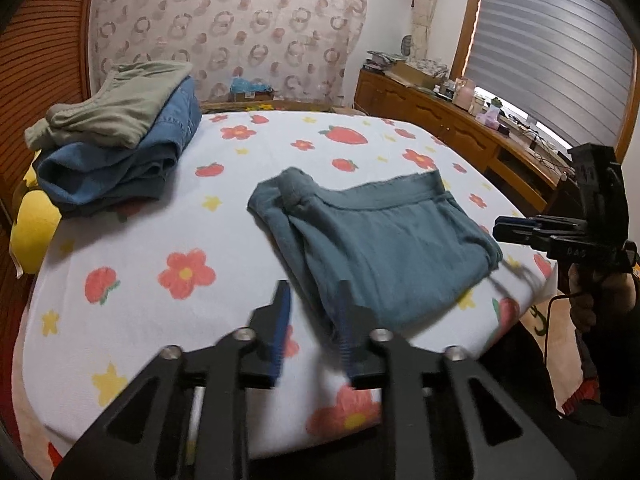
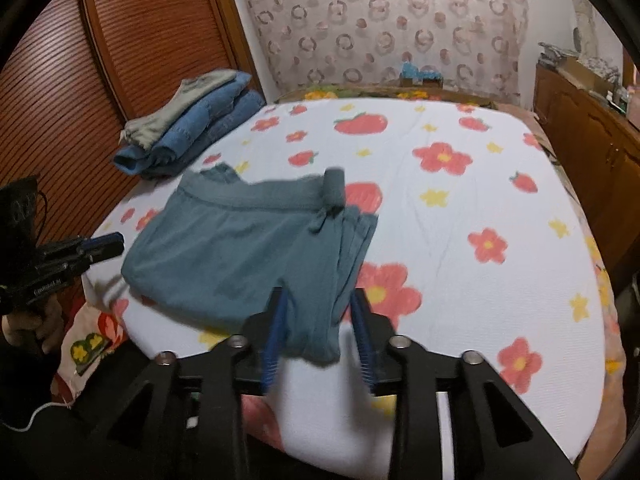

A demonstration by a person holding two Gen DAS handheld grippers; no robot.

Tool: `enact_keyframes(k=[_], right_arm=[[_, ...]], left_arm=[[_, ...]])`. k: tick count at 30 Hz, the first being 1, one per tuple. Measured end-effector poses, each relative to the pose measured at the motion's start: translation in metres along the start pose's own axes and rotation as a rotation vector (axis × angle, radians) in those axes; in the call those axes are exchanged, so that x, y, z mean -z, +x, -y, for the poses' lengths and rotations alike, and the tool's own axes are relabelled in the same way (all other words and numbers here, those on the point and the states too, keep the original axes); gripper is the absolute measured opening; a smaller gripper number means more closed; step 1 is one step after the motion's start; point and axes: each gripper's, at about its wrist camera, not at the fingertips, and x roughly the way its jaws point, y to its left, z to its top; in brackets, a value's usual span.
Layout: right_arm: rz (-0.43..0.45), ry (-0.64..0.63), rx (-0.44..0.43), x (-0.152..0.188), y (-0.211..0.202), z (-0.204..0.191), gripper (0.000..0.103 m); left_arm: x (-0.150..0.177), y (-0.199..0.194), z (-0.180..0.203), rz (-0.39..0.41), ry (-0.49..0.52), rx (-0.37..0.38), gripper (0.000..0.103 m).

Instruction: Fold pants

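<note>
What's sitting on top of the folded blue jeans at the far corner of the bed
A folded grey-green garment lies on the blue jeans, covering most of their top. Under the jeans, only the flowered bed sheet shows around them; anything beneath the stack is hidden.

White letters on each tongs' black body are too blurred to read.

A bedroom — bed (image 1: 240, 184), wooden dresser (image 1: 448, 120), curtain (image 1: 240, 32).

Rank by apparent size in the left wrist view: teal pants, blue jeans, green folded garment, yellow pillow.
1. teal pants, though nearest the camera, which inflates them
2. blue jeans
3. green folded garment, partly covering the jeans, so close to them
4. yellow pillow, mostly hidden
</note>
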Motion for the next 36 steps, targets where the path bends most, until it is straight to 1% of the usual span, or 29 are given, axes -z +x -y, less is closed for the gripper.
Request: enact_keyframes(k=[3, 4, 5, 6, 13, 17, 20, 30, 36], right_arm=[[0.004, 0.009, 0.028, -0.008, 0.003, 0.004, 0.041], [0.005, 0.01, 0.03, -0.011, 0.005, 0.005, 0.041], [0.004, 0.01, 0.034, -0.014, 0.008, 0.006, 0.041], [0.003, 0.008, 0.038, -0.016, 0.011, 0.006, 0.041], [-0.027, -0.002, 0.04, -0.029, 0.031, 0.003, 0.041], [-0.047, 0.0, 0.055, -0.036, 0.044, 0.005, 0.041], [-0.054, 0.007, 0.066, -0.04, 0.049, 0.007, 0.042], [-0.077, 0.013, 0.057, -0.042, 0.062, 0.006, 0.044], [-0.091, 0.013, 0.062, -0.042, 0.07, 0.006, 0.044]], left_arm=[[-0.008, 0.004, 0.001, 0.013, 0.017, -0.027, 0.051], [-0.012, 0.006, 0.001, 0.017, 0.021, -0.029, 0.062], [-0.015, 0.009, 0.0, 0.018, 0.021, -0.026, 0.069], [-0.017, 0.01, 0.0, 0.021, 0.02, -0.024, 0.079], [-0.035, 0.026, -0.002, 0.026, 0.021, -0.035, 0.08], [-0.041, 0.038, -0.003, 0.012, 0.014, -0.03, 0.08], [-0.044, 0.045, -0.005, 0.001, 0.001, -0.04, 0.08], [-0.05, 0.064, -0.005, -0.046, 0.0, -0.022, 0.08], [-0.048, 0.074, -0.009, -0.068, -0.021, -0.019, 0.08]])
